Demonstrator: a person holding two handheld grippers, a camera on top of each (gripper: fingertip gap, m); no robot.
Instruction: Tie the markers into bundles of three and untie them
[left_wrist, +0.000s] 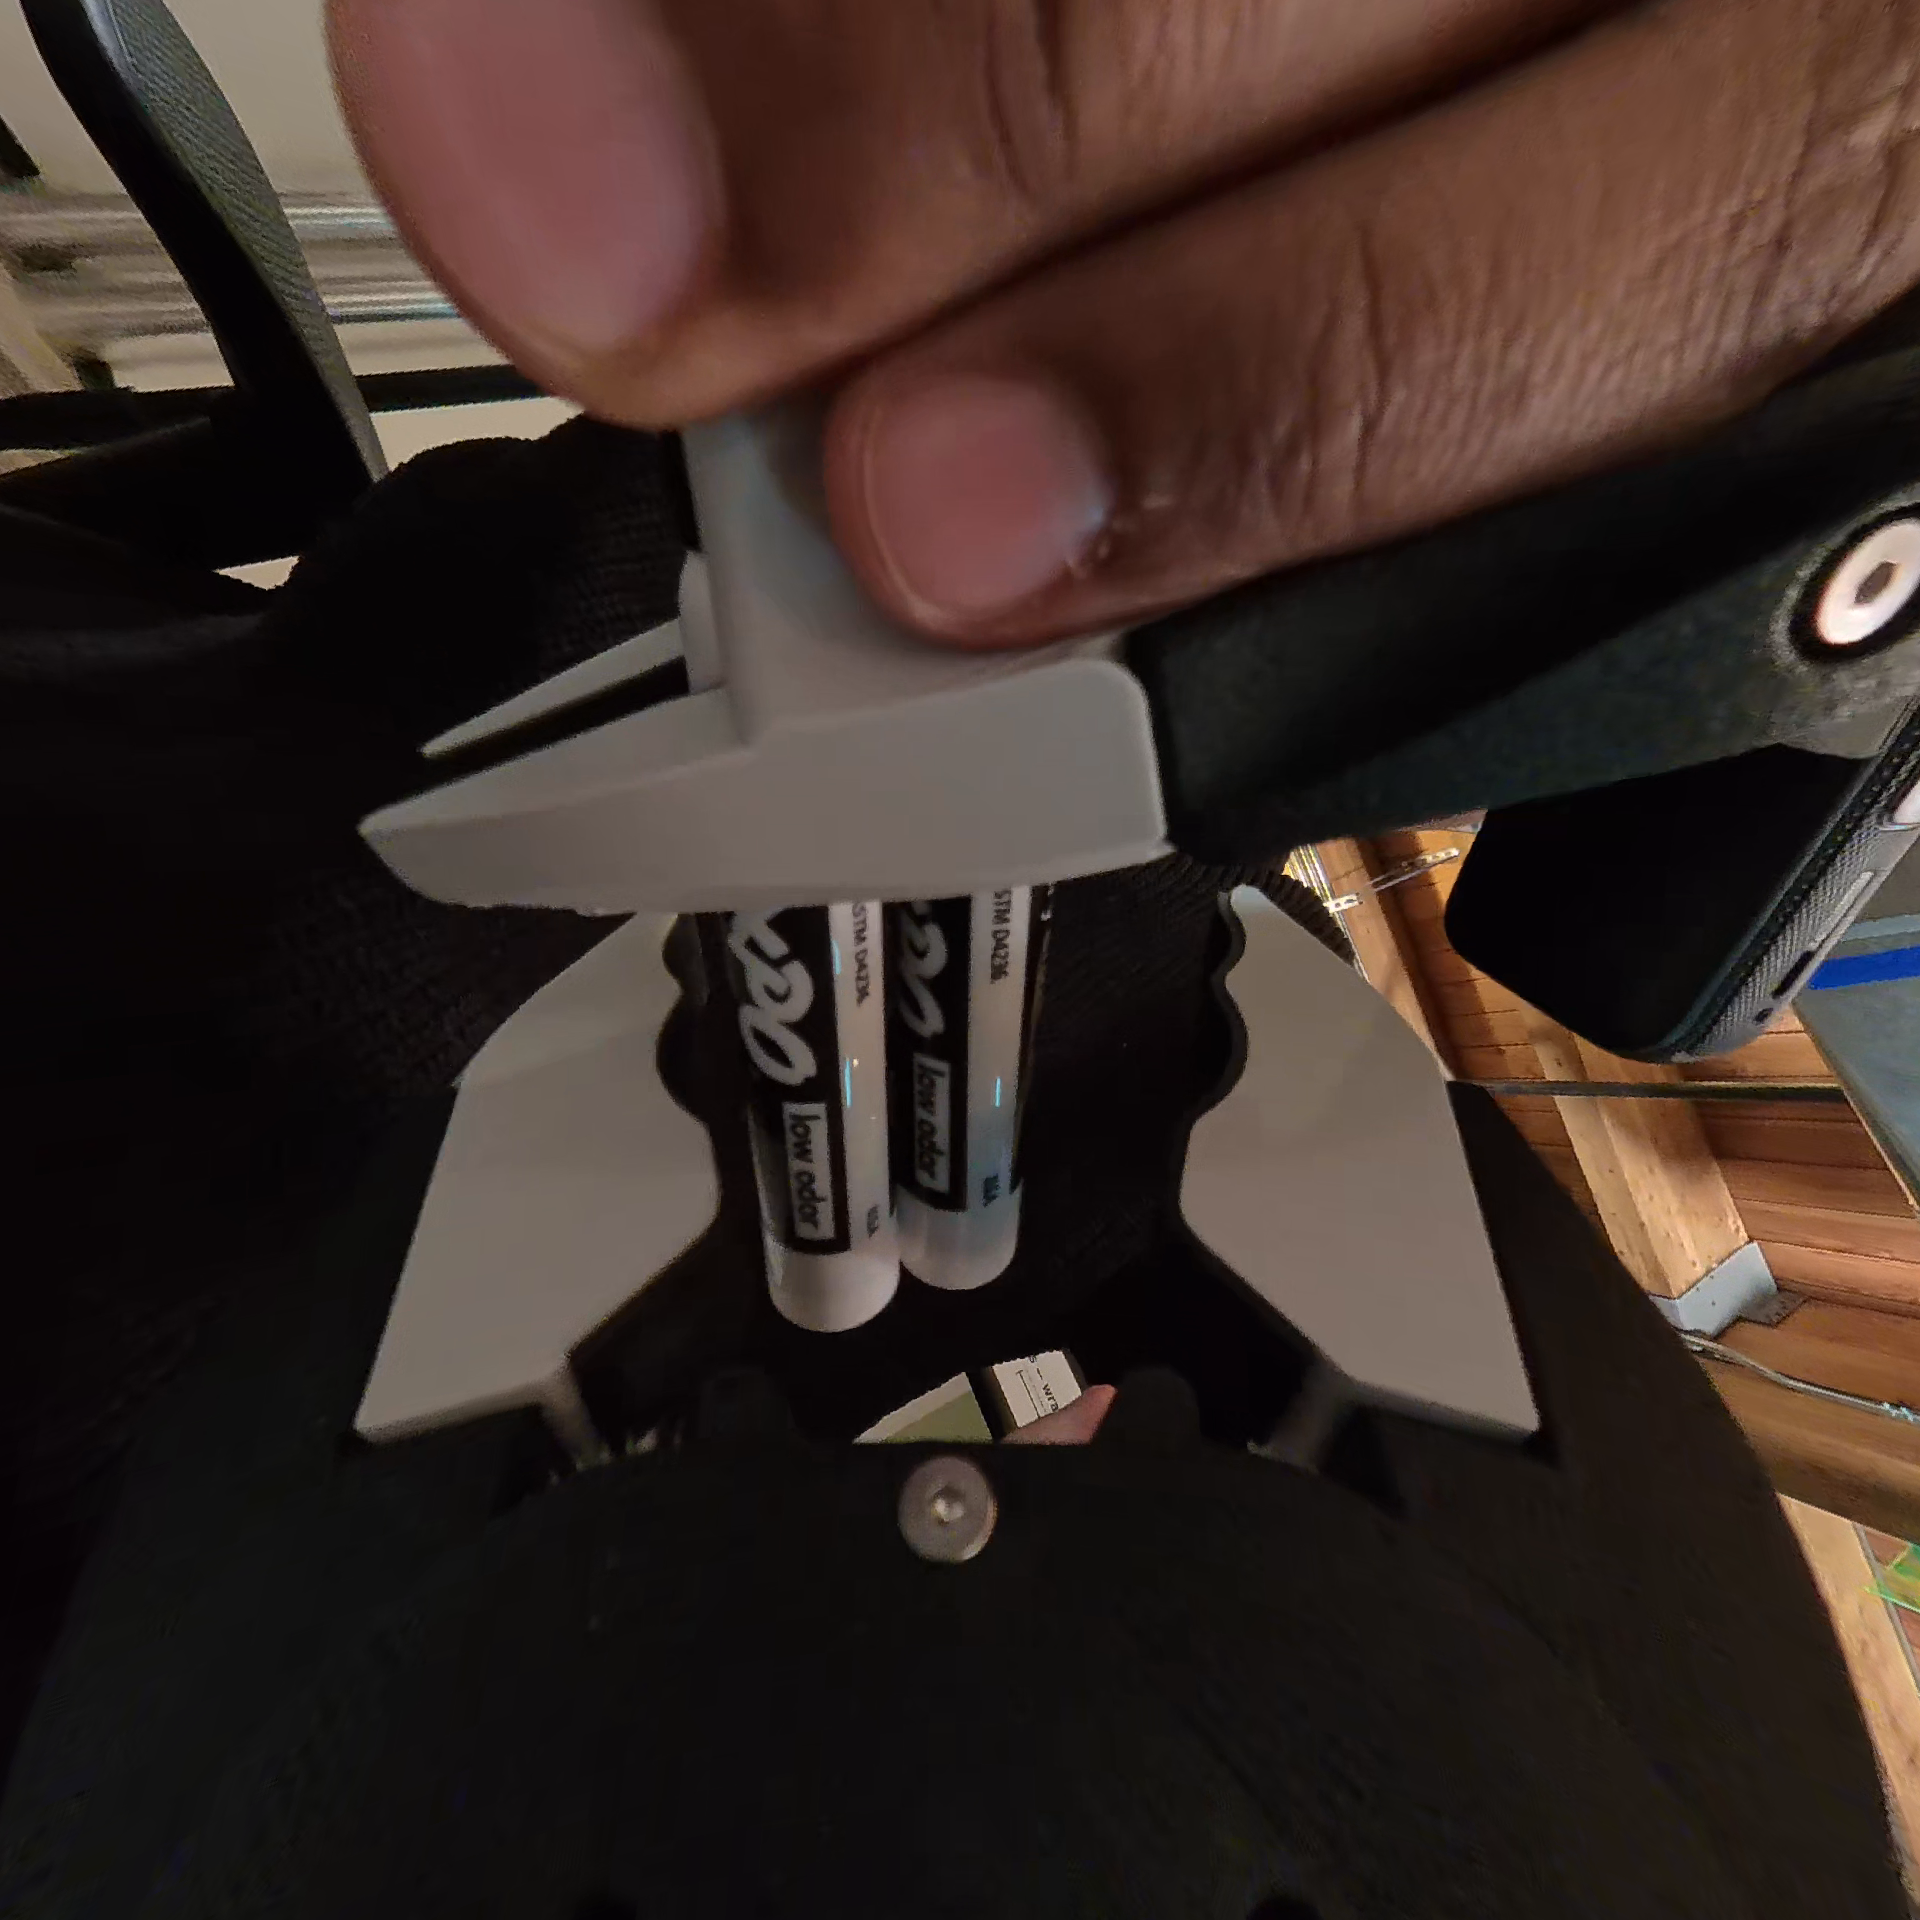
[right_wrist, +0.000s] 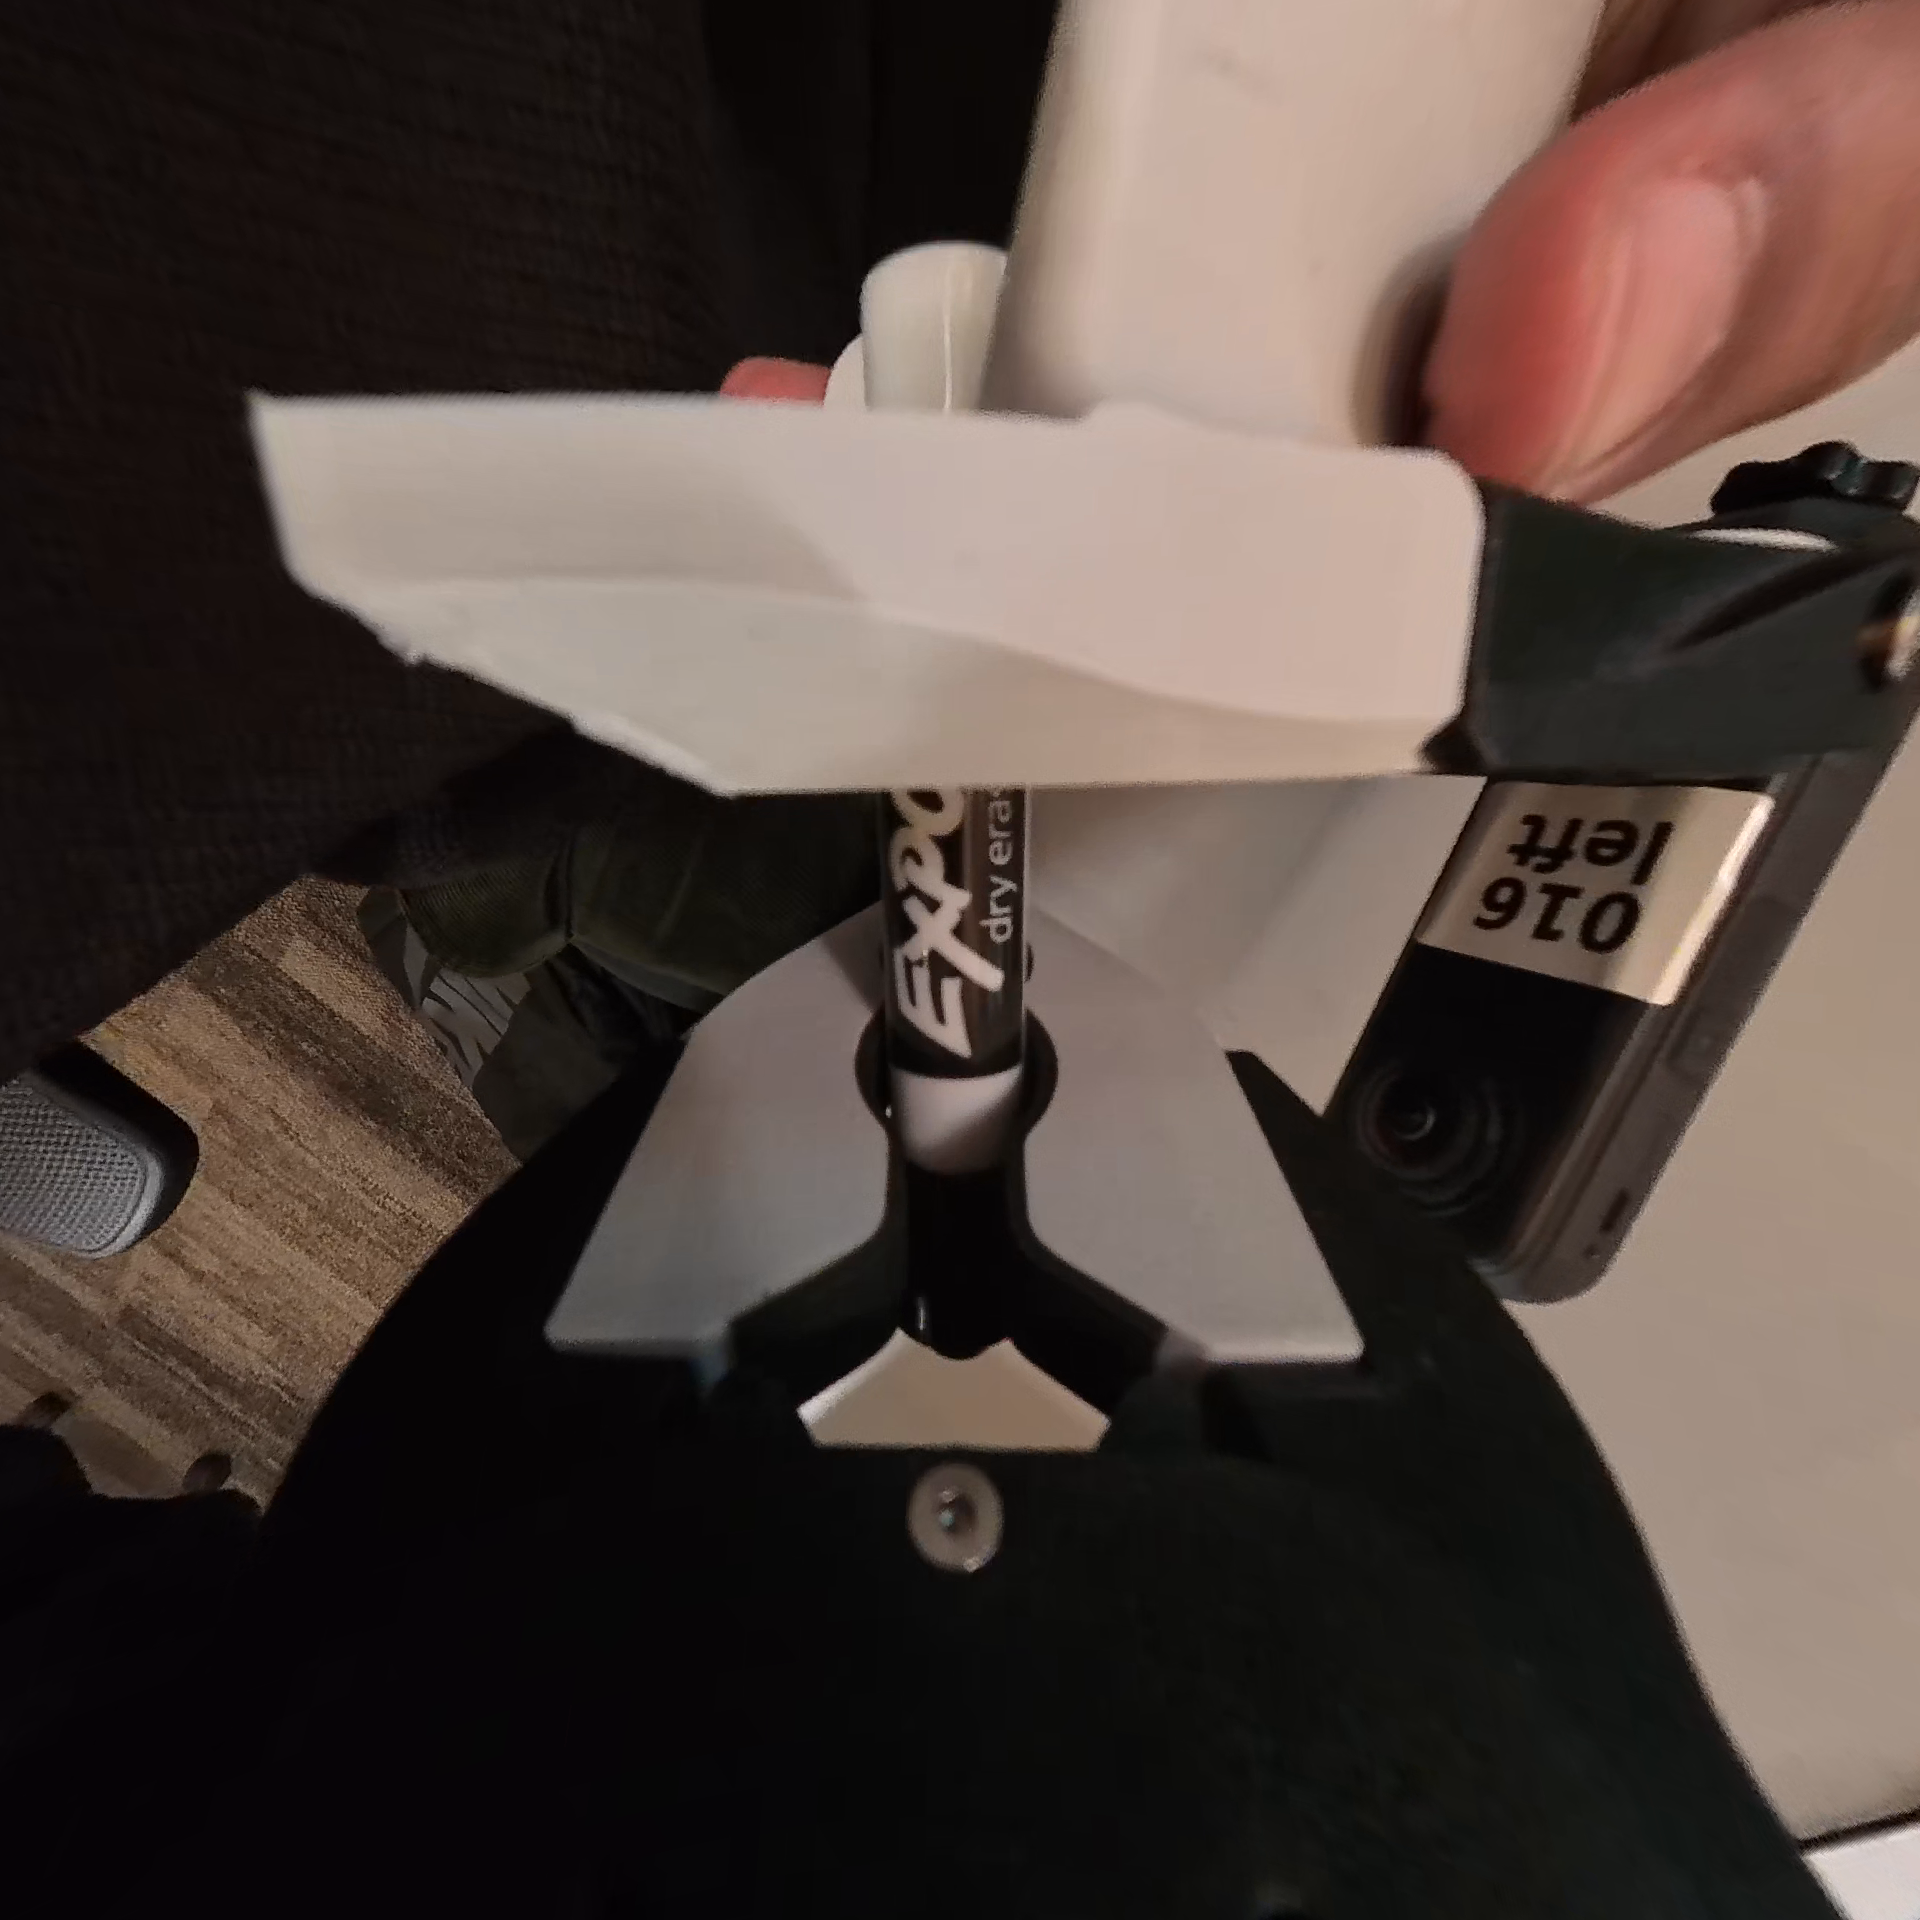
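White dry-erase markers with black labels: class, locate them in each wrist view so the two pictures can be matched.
Left wrist view: two white dry-erase markers with black labels, side by side at centre, inside the left gripper, far ends behind a pale grey plate.
Right wrist view: one marker at centre, clamped by the right gripper, top behind a white plate.
Shared landmark: that pale plate across the markers, with a bare hand above it.
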